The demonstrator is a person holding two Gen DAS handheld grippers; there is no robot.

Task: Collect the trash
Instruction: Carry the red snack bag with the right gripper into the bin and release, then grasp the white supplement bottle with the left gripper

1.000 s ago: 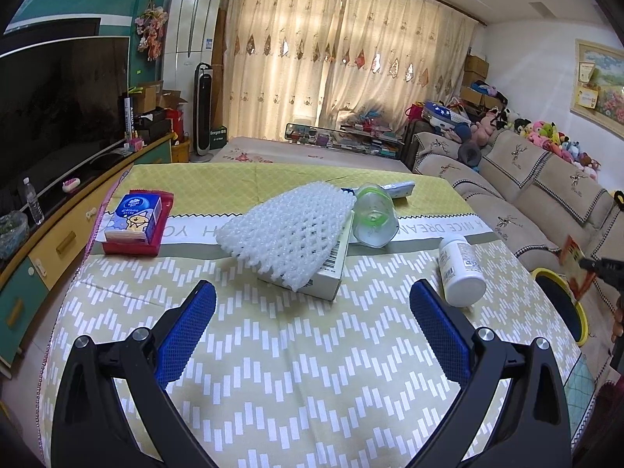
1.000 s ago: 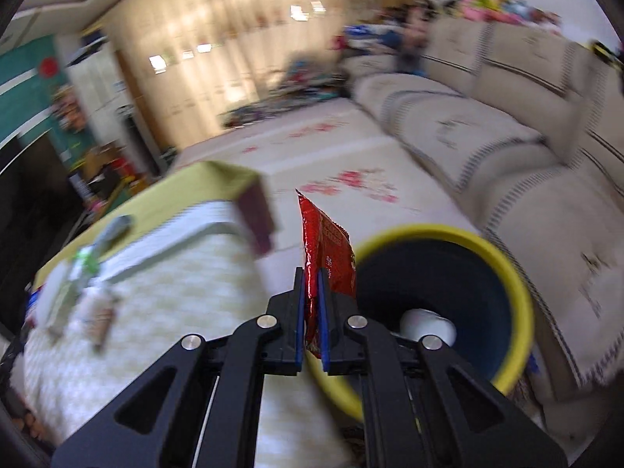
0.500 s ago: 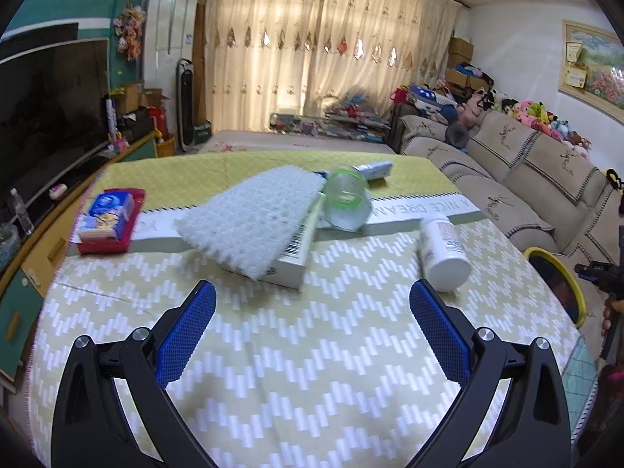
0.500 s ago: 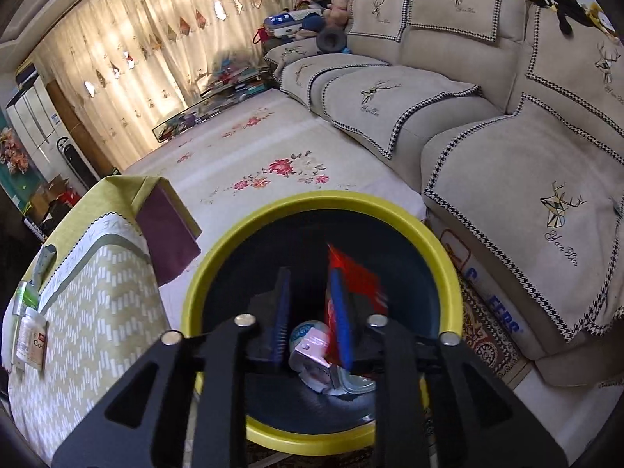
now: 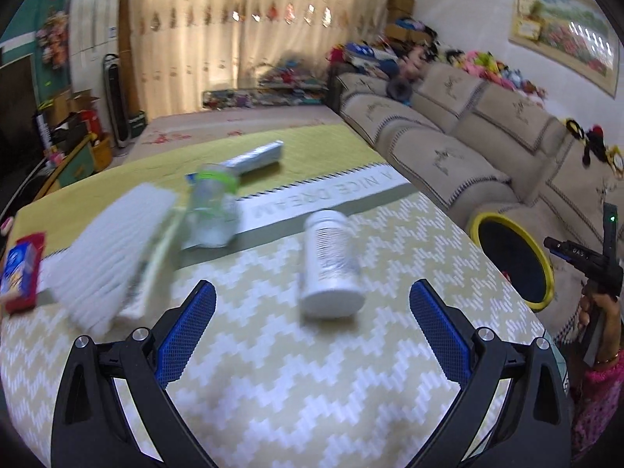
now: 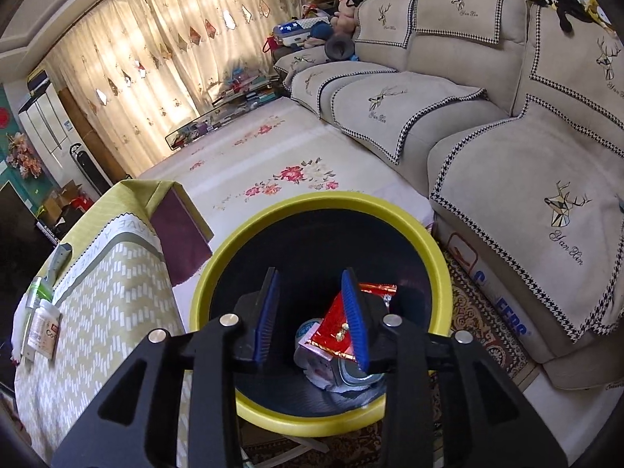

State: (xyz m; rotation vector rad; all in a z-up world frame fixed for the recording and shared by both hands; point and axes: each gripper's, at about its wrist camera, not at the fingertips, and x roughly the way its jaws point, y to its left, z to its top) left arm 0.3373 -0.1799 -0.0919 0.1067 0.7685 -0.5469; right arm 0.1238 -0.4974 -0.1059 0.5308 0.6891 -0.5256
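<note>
— Yellow rim, dark inside: that's the trash bin (image 6: 440,273) on the floor between the table and the sofa (image 6: 507,163), and my right gripper (image 6: 312,318) hangs right over its mouth.

— Is the red snack wrapper (image 6: 336,321) still held?

— No. My right jaws have just been opening; they stand apart now, and the wrapper lies down in the bin on top of other rubbish, seen past the right-hand pad. I can't tell whether it still brushes that pad, but nothing is pinched.

— And your other hand?

— My left gripper (image 5: 312,327) is spread wide over the zigzag tablecloth (image 5: 273,390), empty. Just ahead of it, between the two blue pads, a white pill bottle (image 5: 330,265) lies on its side, cap end towards me.

— What else is on the table?

— Further left, a white foam net (image 5: 113,249) draped over a flat box, though that part is blurred. Beside it a clear plastic cup (image 5: 212,210) lies tipped over, a silvery tube (image 5: 255,158) behind it, and a red tray with a blue tissue pack (image 5: 15,269) sits at the left edge.
</note>
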